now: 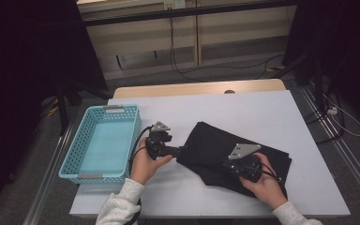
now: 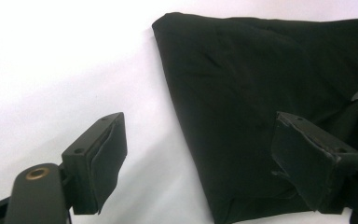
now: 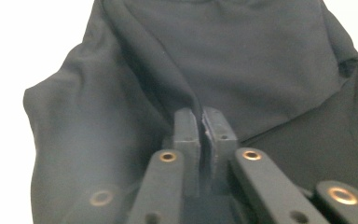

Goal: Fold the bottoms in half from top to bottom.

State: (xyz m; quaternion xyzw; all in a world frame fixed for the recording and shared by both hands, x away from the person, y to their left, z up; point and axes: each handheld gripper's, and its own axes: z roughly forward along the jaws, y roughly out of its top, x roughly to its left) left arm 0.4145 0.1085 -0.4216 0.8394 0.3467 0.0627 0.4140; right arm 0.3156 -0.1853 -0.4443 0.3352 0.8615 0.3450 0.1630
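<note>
A: Two grippers working one black cloth [image 1: 236, 147], which is lying crumpled on the white table [image 1: 243, 112], right of centre, nearer the near edge.

B: Right side?

A: Right gripper [image 1: 226, 165] is sitting on the cloth's near part, pointing left. In the right gripper view its jaws are pressing together with a ridge of the cloth [image 3: 191, 60] pinched between the pads [image 3: 186, 128]. A fold is running up from that pinch toward the far side. So: clenched on fabric.

B: Left?

A: Left gripper [image 1: 183, 151] is lying at the cloth's left edge, pointing right. In the left gripper view the jaws are standing wide apart: one pad [image 2: 105, 161] is over bare table, the other [image 2: 307, 156] is over the cloth [image 2: 270, 79]. Whether that pad is touching the fabric, can't tell. Nothing is being squeezed, so released.

B: Anything else around?

A: Turquoise basket [image 1: 70, 161] is standing at the table's left edge, just left of the left hand [image 1: 145, 164]. Well apart from the cloth. Right hand [image 1: 265, 185] is gripping its tool near the table's near edge.
</note>
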